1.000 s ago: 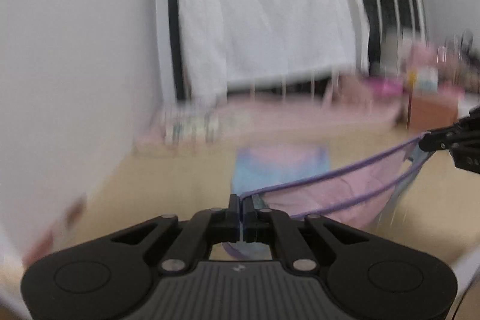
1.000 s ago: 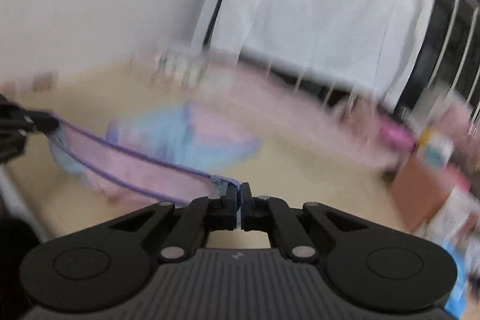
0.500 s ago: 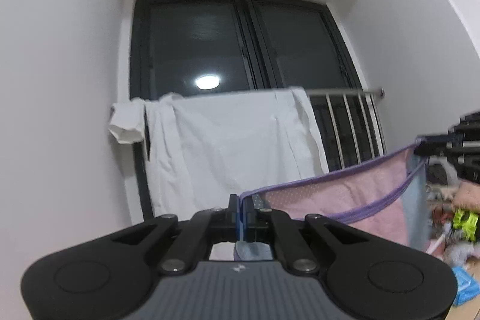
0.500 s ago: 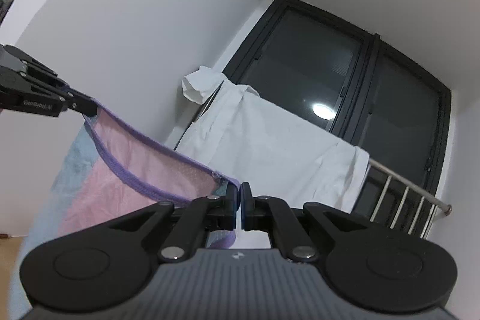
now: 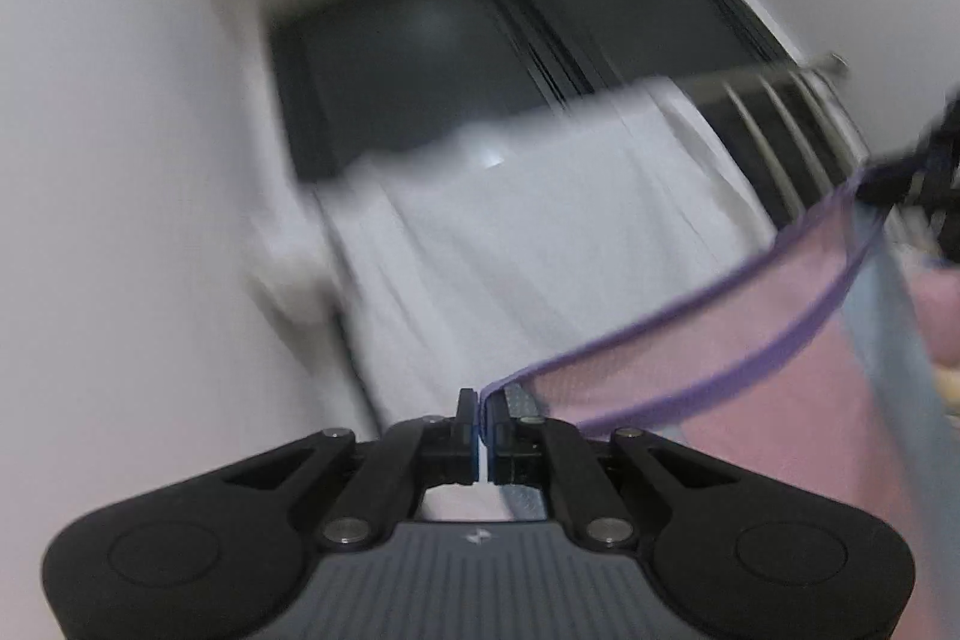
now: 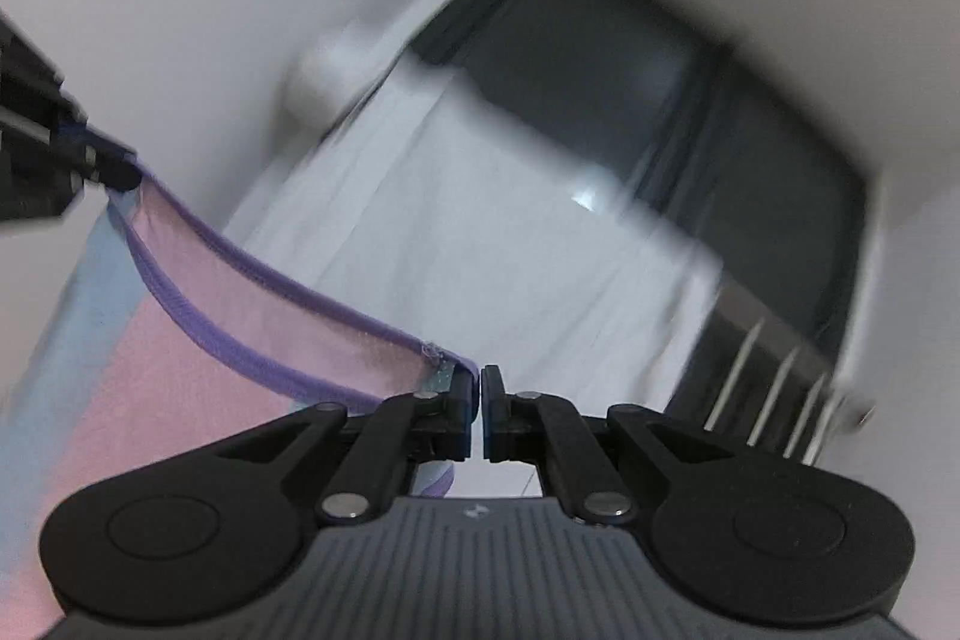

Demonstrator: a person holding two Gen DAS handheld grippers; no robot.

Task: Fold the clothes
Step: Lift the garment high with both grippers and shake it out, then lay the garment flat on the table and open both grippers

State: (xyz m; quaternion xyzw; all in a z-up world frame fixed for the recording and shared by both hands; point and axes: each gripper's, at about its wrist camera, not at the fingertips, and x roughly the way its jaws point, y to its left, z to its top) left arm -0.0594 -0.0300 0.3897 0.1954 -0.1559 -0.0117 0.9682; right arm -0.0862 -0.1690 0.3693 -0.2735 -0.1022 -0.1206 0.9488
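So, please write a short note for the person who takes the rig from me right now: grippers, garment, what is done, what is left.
Left gripper: jaws shut on one end of the purple-trimmed edge of the pink and blue garment.
Right gripper: jaws shut on the other end of that edge.
The garment hangs stretched between both, in the air, in front of the white sheet on the window rail.
Done: garment picked up and spread.
Left: lay it flat, then fold; no fold shows yet.

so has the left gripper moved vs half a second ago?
Yes. The left gripper, shut on the pink garment, has pitched slightly down: the white sheet on the railing sits higher in its view, and less ceiling shows.
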